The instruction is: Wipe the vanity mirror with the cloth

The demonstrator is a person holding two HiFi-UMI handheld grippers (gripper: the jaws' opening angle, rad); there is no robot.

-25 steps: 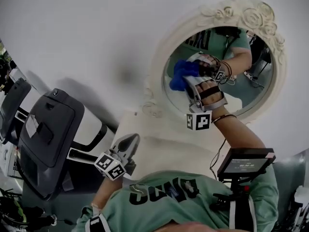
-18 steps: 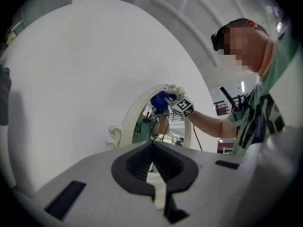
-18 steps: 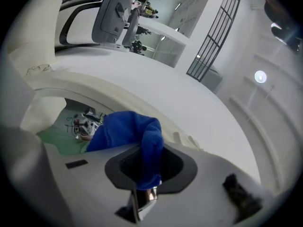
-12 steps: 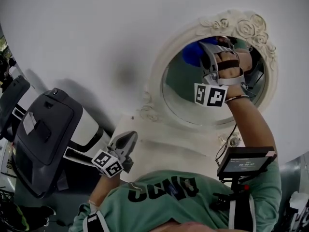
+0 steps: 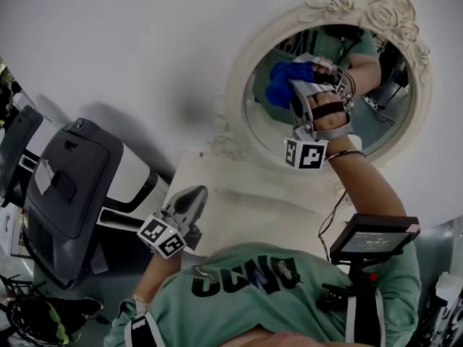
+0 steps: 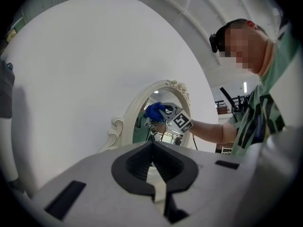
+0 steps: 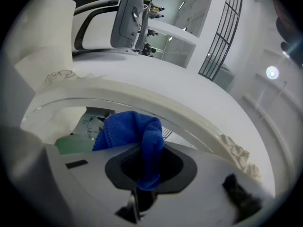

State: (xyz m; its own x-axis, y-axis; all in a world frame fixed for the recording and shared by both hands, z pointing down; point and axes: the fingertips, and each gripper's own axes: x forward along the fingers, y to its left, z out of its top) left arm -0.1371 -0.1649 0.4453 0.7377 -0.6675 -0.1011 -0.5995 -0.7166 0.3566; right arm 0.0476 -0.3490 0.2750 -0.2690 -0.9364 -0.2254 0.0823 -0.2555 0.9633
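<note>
An oval vanity mirror (image 5: 383, 129) in an ornate cream frame (image 5: 365, 9) stands on a white surface against the wall. My right gripper (image 5: 298, 78) is shut on a blue cloth (image 5: 286, 82) and holds it against the upper left of the glass. In the right gripper view the blue cloth (image 7: 137, 136) bunches out of the shut jaws right at the mirror frame (image 7: 142, 96). My left gripper (image 5: 189, 202) hangs low, away from the mirror, shut and holding nothing. The left gripper view shows the mirror (image 6: 156, 112) and the cloth (image 6: 155, 111) far ahead.
A dark grey and white machine (image 5: 69, 194) stands at the left, beside the white vanity top (image 5: 246, 201). A small screen on a mount (image 5: 372, 238) sits at my chest on the right. The white wall (image 5: 130, 42) fills the background.
My right gripper with the cloth went up to the mirror's top, then came back down and left to the upper-left glass. The left gripper has barely moved.
</note>
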